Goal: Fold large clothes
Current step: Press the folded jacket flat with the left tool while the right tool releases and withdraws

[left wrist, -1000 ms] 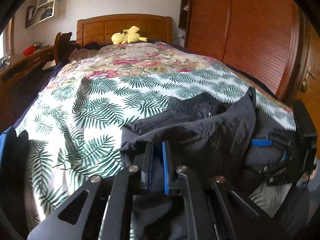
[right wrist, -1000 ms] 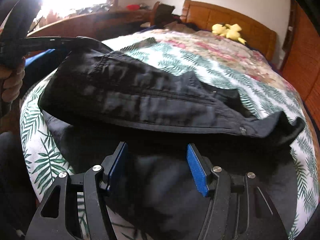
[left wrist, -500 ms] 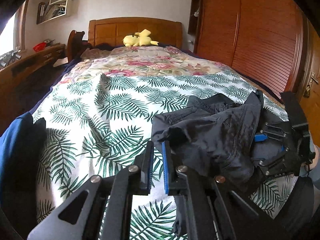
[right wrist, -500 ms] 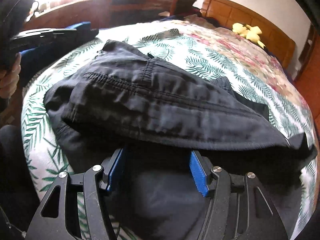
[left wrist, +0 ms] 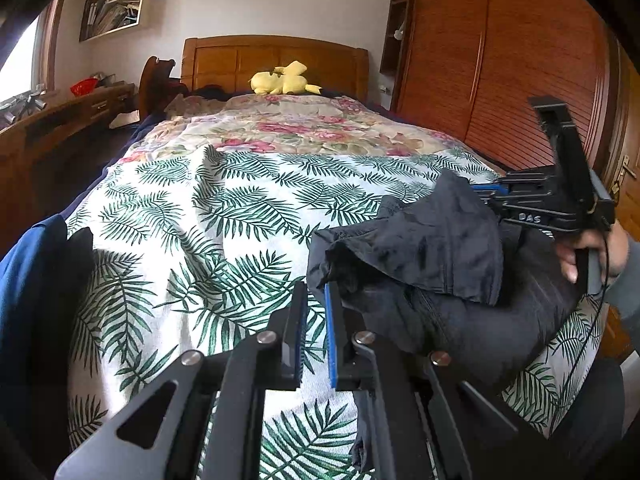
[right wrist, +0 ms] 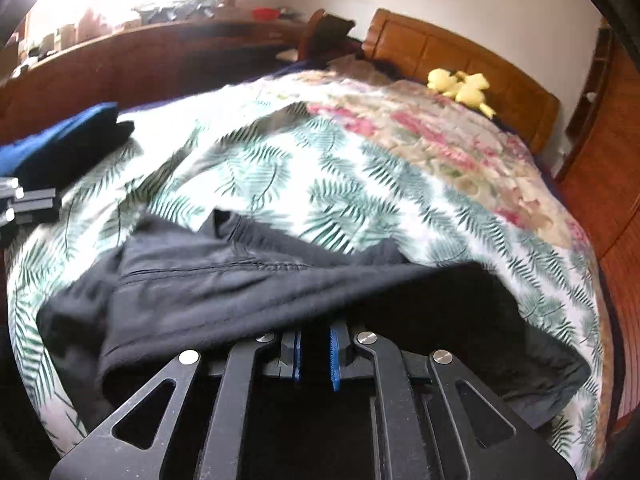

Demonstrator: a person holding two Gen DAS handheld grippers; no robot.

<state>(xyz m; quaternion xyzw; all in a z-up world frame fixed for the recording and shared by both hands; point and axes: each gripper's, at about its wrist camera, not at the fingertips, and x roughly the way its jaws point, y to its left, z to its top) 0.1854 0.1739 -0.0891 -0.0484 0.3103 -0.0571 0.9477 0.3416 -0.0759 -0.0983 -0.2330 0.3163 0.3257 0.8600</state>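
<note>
A black garment (left wrist: 432,264) lies bunched on the leaf-print bedspread (left wrist: 224,220), at the right of the left wrist view. My left gripper (left wrist: 316,292) has its jaws nearly closed with nothing between them, just left of the garment's edge. In the right wrist view the same garment (right wrist: 224,280) spreads across the lower frame and drapes over my right gripper (right wrist: 314,340). Its blue pads sit close together under the cloth and appear to pinch it. The right gripper also shows in the left wrist view (left wrist: 492,194), at the garment's far side.
A folded blue garment (left wrist: 28,280) lies at the bed's left edge. A yellow plush toy (left wrist: 284,80) sits by the wooden headboard (left wrist: 276,56). A wooden wardrobe (left wrist: 500,60) stands right of the bed, a desk (left wrist: 52,120) to the left.
My left gripper let go of the garment and drew back left. The right gripper's jaws closed from wide open onto the cloth. The garment is more bunched toward the right.
</note>
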